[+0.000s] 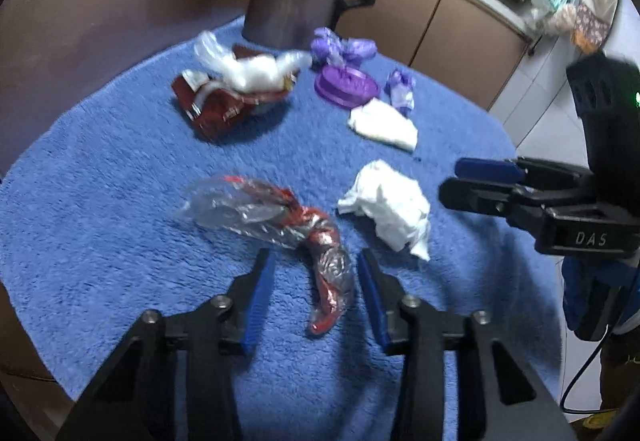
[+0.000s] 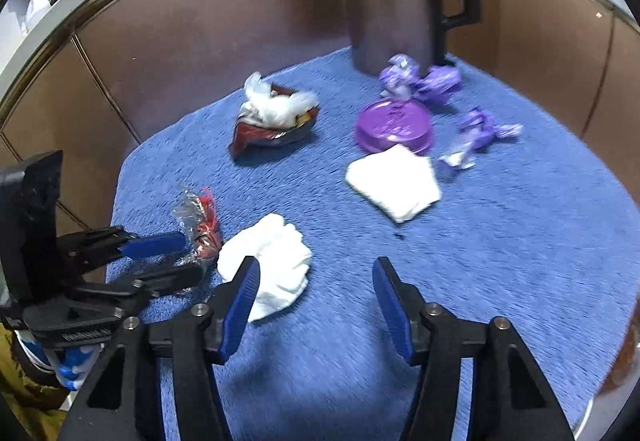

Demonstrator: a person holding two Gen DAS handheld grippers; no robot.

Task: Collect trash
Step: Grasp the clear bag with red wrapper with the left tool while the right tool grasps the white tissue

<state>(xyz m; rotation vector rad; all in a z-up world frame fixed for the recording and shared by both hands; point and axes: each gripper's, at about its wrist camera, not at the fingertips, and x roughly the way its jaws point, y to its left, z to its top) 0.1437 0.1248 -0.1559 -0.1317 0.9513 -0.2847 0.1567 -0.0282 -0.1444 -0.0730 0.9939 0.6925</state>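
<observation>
Near the worktop's front edge, the left hand-held gripper straddled, unclenched, a light, crinkly twisted wrapper, best pinched mid-twist, while the right hand-held gripper, also released, neared soft crumpled tissue.

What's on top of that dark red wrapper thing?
A crumpled clear plastic bag lies on the dark red wrapper. The plastic hides whatever sits underneath it.
</observation>
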